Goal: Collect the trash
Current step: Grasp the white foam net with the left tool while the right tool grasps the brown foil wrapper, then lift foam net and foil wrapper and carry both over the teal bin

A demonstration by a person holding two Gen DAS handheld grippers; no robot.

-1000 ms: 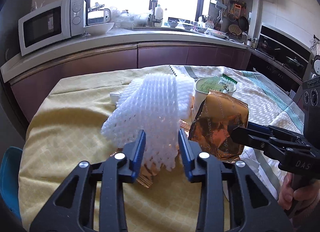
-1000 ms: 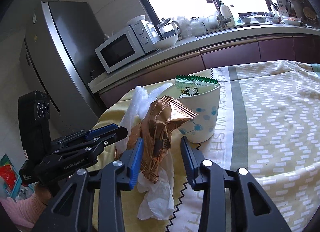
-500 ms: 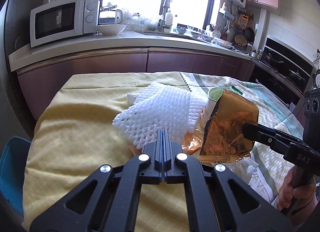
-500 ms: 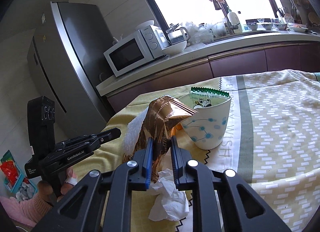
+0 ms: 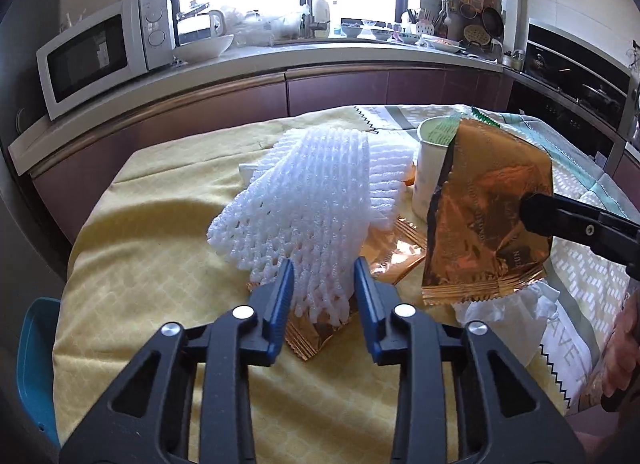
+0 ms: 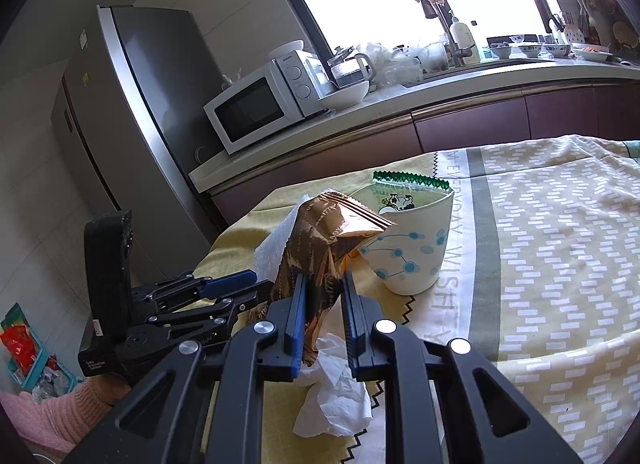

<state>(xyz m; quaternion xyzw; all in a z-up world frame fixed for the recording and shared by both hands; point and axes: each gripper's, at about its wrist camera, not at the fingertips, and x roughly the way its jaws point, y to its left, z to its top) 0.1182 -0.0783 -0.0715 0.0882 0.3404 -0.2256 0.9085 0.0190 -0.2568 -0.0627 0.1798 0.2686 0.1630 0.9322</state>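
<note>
My right gripper (image 6: pixel 323 296) is shut on a crumpled copper foil wrapper (image 6: pixel 326 240) and holds it up above the table; the wrapper also shows in the left wrist view (image 5: pixel 490 220). My left gripper (image 5: pixel 323 284) is open, its fingers either side of the near edge of a white foam net (image 5: pixel 308 204). A second copper wrapper (image 5: pixel 320 328) lies flat under the net. A crumpled white tissue (image 6: pixel 334 396) lies below the held wrapper. A white cup with blue dots (image 6: pixel 408 248) holds a green-edged packet (image 6: pixel 404 188).
The table wears a yellow cloth (image 5: pixel 152 264) and a patterned cloth (image 6: pixel 560 244). A blue bin (image 5: pixel 34 360) stands at the table's left edge. A counter with a microwave (image 5: pixel 100 52) runs behind. A basket of trash (image 6: pixel 24 348) sits on the floor.
My left gripper was shut half a second ago and has opened around the foam net's near edge. My right gripper stays clamped on the copper wrapper, lifted slightly.
</note>
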